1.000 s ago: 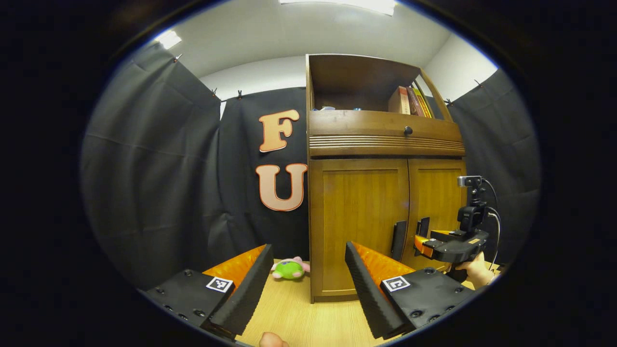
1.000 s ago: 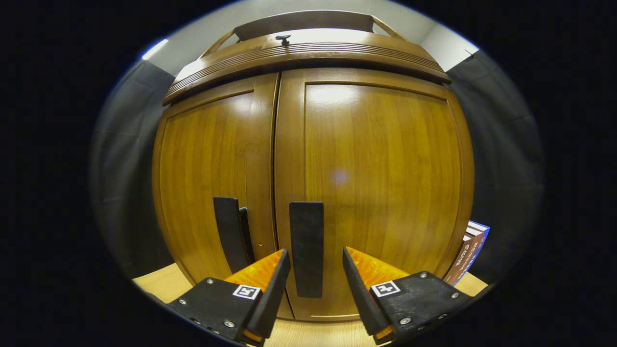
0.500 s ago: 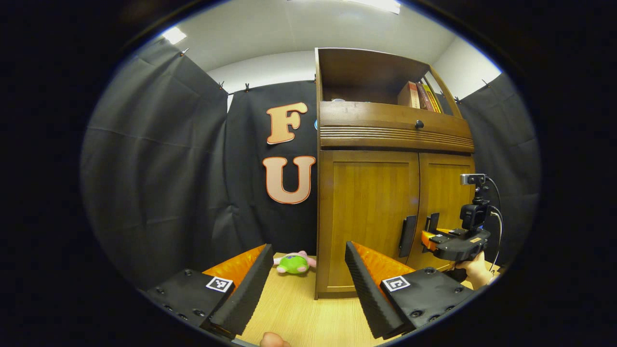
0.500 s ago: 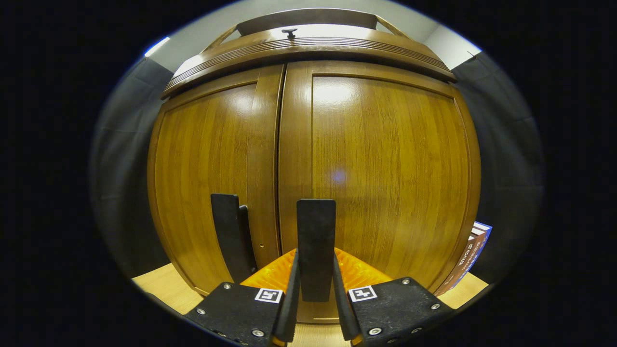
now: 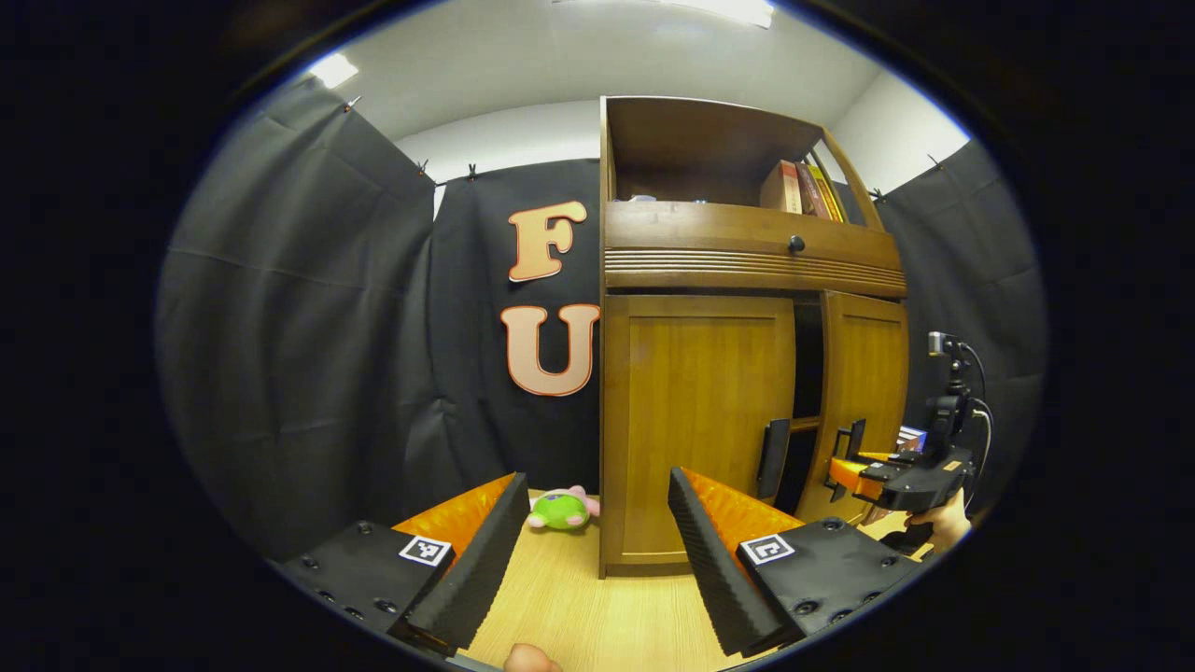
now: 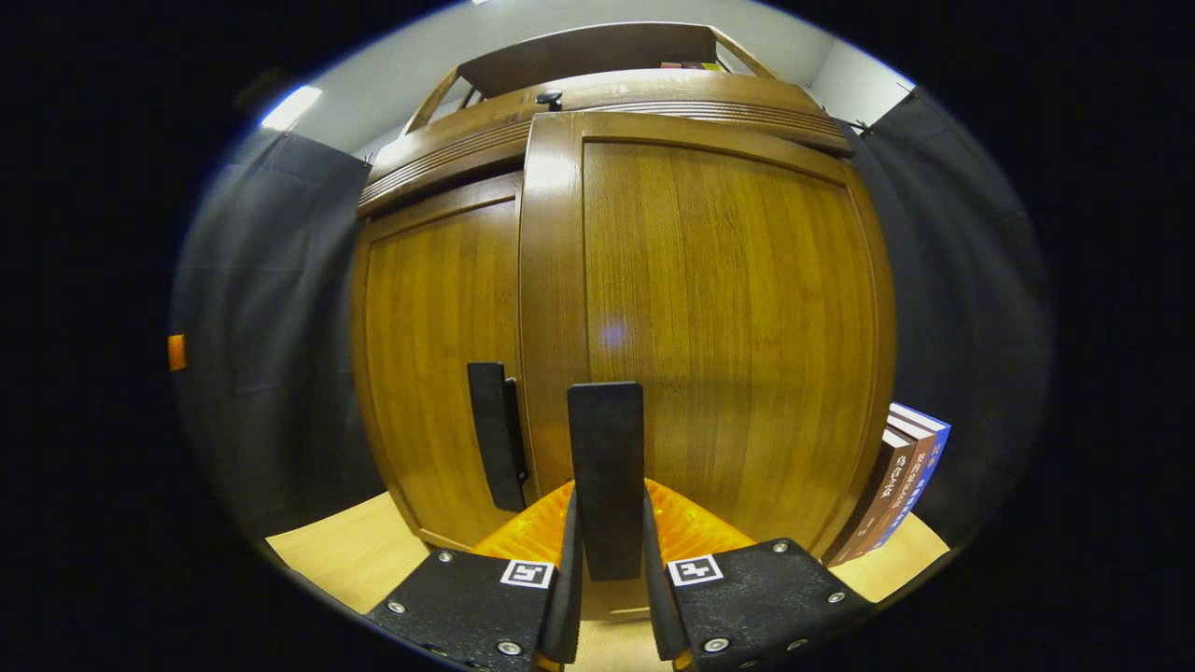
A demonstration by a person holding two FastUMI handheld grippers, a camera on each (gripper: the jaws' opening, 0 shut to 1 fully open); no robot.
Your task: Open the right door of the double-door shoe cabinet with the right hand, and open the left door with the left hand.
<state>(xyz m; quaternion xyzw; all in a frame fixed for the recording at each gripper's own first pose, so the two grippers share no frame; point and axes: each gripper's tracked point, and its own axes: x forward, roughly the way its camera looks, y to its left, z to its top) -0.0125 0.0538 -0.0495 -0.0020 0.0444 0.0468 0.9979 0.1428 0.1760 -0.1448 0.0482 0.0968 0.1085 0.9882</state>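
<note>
Lower centre of the left gripper view, the left gripper [image 5: 588, 541] waits with fingers spread, the left door [image 5: 695, 420] closed; at right, the right door [image 5: 864, 392] has swung ajar since a second ago; the right gripper [image 6: 607, 569] clamps its handle [image 6: 607, 476].

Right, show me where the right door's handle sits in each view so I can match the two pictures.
Left gripper view: the right door's handle is far right, on the door swung partly open, just ahead of the right gripper.
Right gripper view: the handle stands bottom centre, clamped between that gripper's two fingers.
Shared landmark: the left door's handle, just left of it.
</note>
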